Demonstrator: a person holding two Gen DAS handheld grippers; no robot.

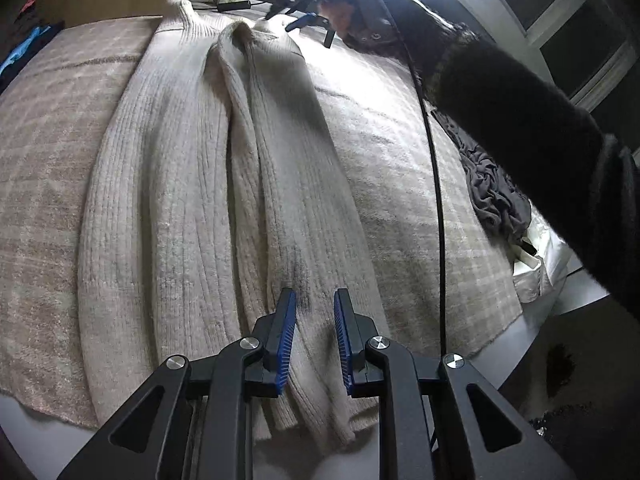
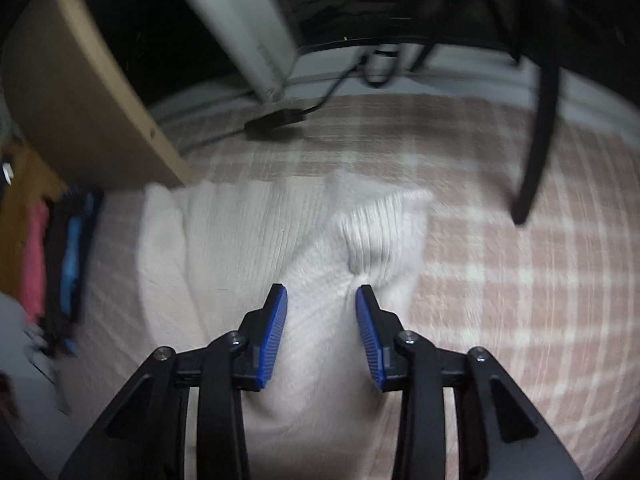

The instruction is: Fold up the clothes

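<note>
A cream ribbed knit sweater (image 1: 192, 184) lies lengthwise on a beige plaid blanket (image 1: 48, 152), its sides folded in toward the middle. My left gripper (image 1: 314, 294) is open just above the near hem, with a fabric ridge between its blue pads (image 1: 282, 344). At the far end a dark-sleeved arm (image 1: 512, 112) holds my right gripper (image 1: 316, 28) over the collar end. In the blurred right wrist view, the right gripper (image 2: 322, 290) stands open over a raised fold of the sweater (image 2: 248, 240). I cannot tell whether either touches the fabric.
A crumpled dark grey garment (image 1: 492, 188) and white cloth (image 1: 536, 268) lie at the blanket's right edge. A black cable (image 1: 438, 200) hangs across. Coloured clothes (image 2: 60, 264) are piled left, near a wooden panel (image 2: 80, 100). A black adapter (image 2: 276, 120) and chair leg (image 2: 536, 152) stand beyond.
</note>
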